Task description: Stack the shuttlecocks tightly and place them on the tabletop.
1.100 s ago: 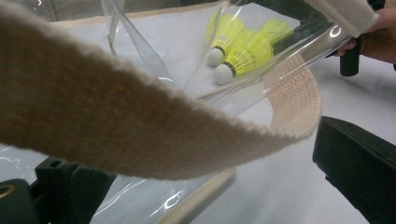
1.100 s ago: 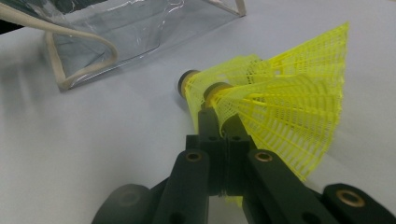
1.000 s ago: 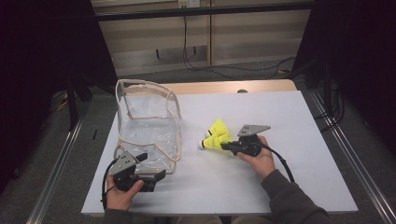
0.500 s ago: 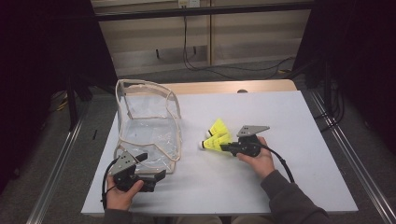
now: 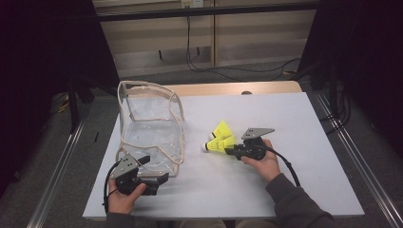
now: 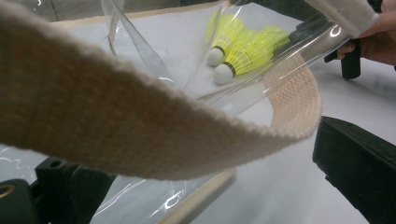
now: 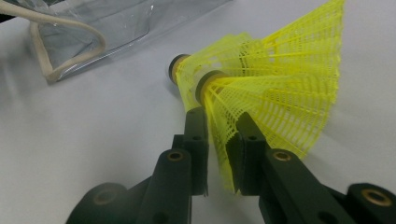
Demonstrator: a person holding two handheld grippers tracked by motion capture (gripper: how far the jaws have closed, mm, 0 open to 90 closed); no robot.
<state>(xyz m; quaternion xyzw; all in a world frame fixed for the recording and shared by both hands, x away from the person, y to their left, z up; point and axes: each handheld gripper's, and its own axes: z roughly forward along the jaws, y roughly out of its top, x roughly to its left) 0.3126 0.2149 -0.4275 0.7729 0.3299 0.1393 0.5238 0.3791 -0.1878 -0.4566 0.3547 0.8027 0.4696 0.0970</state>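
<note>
Right tool clenched on a yellow shuttlecock's skirt, a second just beside. Left tool, jaws apart around a clear bag's strap, on the tabletop.

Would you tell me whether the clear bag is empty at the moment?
Empty: the bag holds nothing, and both shuttlecocks lie outside it on the table.

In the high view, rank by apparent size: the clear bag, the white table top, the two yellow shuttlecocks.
1. white table top
2. clear bag
3. two yellow shuttlecocks, which look alike in size, so unranked against each other.
</note>
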